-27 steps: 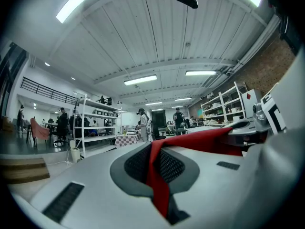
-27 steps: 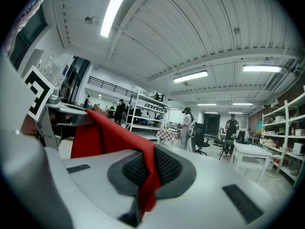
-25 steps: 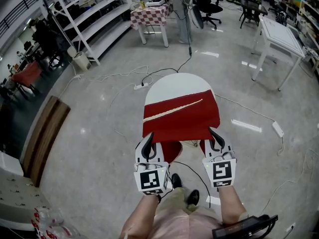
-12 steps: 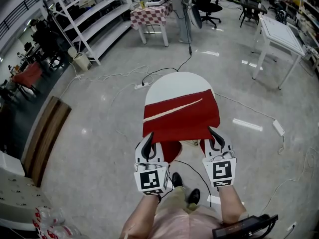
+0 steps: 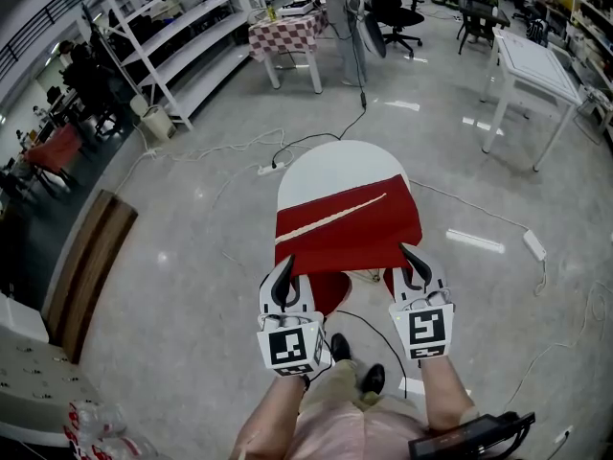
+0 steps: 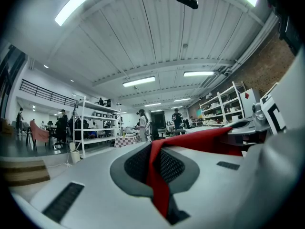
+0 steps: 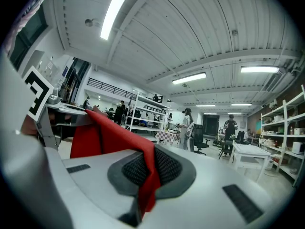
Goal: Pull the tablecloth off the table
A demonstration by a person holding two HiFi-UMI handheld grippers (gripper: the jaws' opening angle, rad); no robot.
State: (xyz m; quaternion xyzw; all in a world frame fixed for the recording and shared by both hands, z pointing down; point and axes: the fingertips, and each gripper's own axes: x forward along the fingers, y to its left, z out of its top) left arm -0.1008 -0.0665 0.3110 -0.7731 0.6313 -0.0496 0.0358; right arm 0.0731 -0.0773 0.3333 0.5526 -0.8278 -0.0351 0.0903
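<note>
White table at frame centre, rounded far end bare. Red tablecloth lies on its near part, with a pale diagonal crease across it; its near edge hangs past the rim, lower centre.

The head view looks steeply down from above, with the white tabletop at frame centre and the left tongs and right tongs just below it. Each gripper view sits close behind its own tongs, which fill the lower frame, and faces out across the hall. All three views share the red tablecloth, the white shelving and the checkered table.
</note>
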